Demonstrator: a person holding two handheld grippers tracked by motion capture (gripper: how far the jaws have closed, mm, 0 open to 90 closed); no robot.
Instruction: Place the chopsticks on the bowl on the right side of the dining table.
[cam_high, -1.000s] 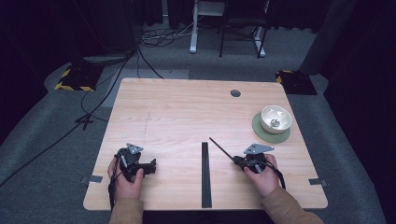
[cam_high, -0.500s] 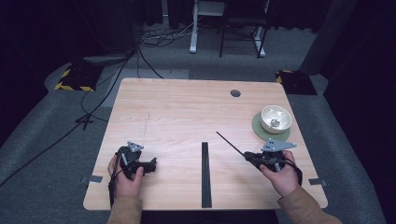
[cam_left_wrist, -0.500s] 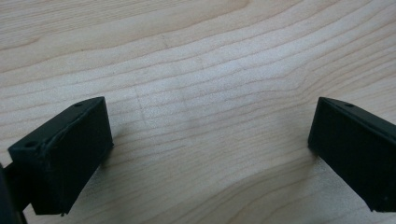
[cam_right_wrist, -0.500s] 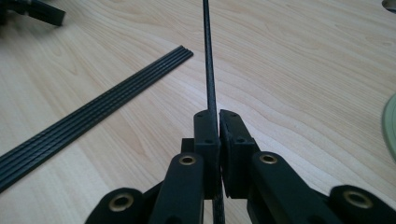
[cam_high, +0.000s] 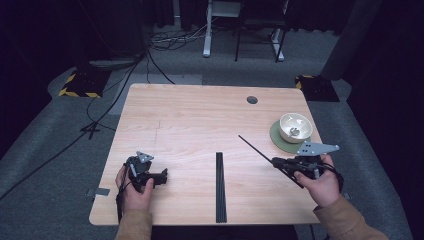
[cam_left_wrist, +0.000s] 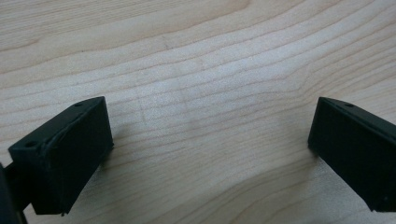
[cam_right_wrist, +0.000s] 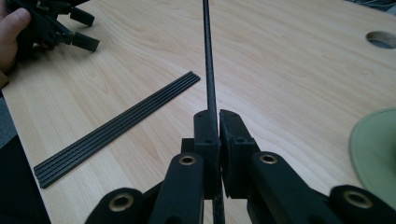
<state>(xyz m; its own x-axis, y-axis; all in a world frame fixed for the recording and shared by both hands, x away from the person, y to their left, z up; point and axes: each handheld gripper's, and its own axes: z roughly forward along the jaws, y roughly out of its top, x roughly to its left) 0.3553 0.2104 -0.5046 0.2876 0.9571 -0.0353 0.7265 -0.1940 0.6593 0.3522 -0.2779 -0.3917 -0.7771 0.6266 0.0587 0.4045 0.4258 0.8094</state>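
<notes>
At the left, the left gripper (cam_high: 159, 176) is sitting low on the wooden table (cam_high: 190, 120) in the person's left hand (cam_high: 131, 187), with its jaws standing wide apart over bare wood grain and nothing between them.

Moving toward the middle, a bundle of thin black rods (cam_high: 220, 187) is lying flat on the table, packed side by side and running from near the person's edge away toward the far side.

To the right of it, the right gripper (cam_right_wrist: 218, 122) is holding one thin black rod (cam_high: 255, 149), its jaws pinched together on the shaft. The rod is hanging clear of the table, its long free end pointing up and away to the left while a short tail is sticking out behind the jaws.

Such a rod is probably light, stiff and smooth, likely carbon fibre, so it may swing or slip in a pinch taken near one end; gripping nearer its middle would steady it.

Farthest right, a white bowl (cam_high: 295, 127) is resting on a green saucer (cam_high: 278, 138), near the right hand (cam_high: 320, 185).
</notes>
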